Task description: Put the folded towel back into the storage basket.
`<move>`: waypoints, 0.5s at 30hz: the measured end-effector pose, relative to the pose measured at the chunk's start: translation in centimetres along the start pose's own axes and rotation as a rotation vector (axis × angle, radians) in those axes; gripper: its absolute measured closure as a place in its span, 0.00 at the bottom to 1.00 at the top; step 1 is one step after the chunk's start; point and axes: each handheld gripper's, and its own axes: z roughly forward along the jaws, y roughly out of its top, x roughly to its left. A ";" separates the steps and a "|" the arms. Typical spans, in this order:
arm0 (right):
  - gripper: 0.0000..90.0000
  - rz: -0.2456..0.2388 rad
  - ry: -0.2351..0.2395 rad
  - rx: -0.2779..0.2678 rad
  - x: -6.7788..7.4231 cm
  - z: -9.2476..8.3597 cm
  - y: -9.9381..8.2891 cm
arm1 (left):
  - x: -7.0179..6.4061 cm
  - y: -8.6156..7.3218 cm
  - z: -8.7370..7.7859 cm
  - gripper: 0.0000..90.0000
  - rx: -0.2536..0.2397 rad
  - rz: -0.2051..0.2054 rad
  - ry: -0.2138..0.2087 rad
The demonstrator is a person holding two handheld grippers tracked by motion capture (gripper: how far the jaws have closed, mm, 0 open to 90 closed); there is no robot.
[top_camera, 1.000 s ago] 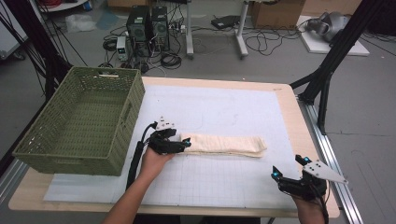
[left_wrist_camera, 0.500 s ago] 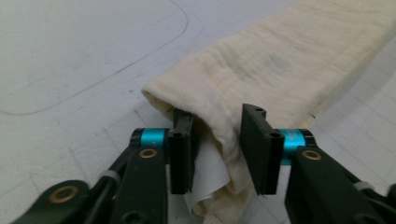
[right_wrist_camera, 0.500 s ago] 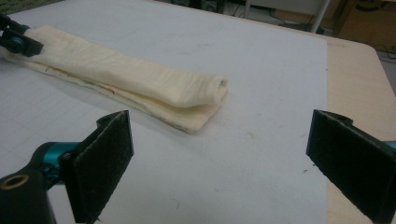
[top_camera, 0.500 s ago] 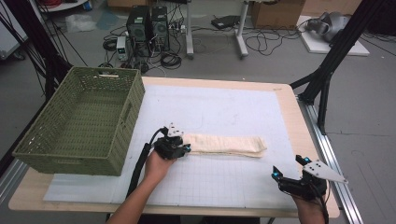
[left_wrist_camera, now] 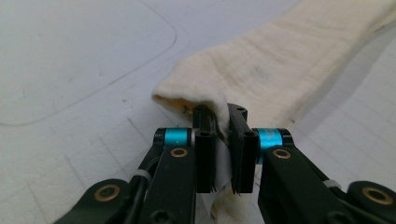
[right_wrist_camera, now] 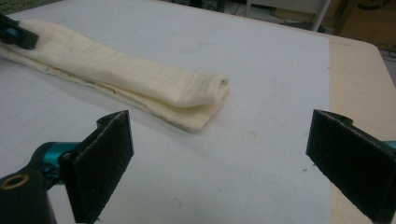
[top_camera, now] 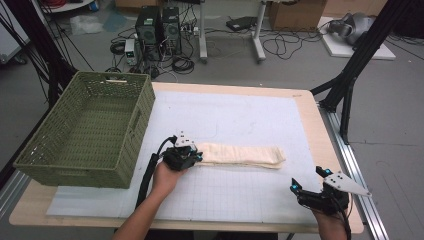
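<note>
A folded cream cloth (top_camera: 240, 156) lies lengthwise in the middle of the white mat (top_camera: 235, 120). My left gripper (top_camera: 195, 156) sits at the cloth's left end; its jaws have just been closing and now pinch a fold of the cloth (left_wrist_camera: 280, 70) between the pads, as the left gripper view (left_wrist_camera: 223, 154) shows. My right gripper (top_camera: 309, 181) rests near the table's front right corner, jaws wide apart with nothing between them. In the right gripper view (right_wrist_camera: 219, 158) the cloth's right end (right_wrist_camera: 187, 93) lies ahead on the mat, and the left gripper (right_wrist_camera: 18, 37) shows at the far left.
A green woven basket (top_camera: 85, 127) stands on the table's left side, close to the left hand. The wooden table edge (top_camera: 325, 130) runs along the right. Black stand legs (top_camera: 350, 75), computers and cables are on the floor beyond the table.
The left gripper's jaws have come together on the cloth's left end. The right gripper and the cloth lie where they were.
</note>
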 end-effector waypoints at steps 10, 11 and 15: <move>0.06 -0.001 0.021 -0.044 1.0 0.4 1.2 | 0.5 -0.9 -1.4 0.91 -0.063 -0.017 -0.037; 0.06 -0.010 0.027 -0.044 1.1 0.6 1.3 | 0.4 -0.9 -1.5 0.91 -0.064 -0.013 -0.038; 0.09 -0.007 0.058 -0.037 1.4 1.2 1.6 | 0.4 -1.2 -2.1 0.91 -0.096 -0.009 -0.038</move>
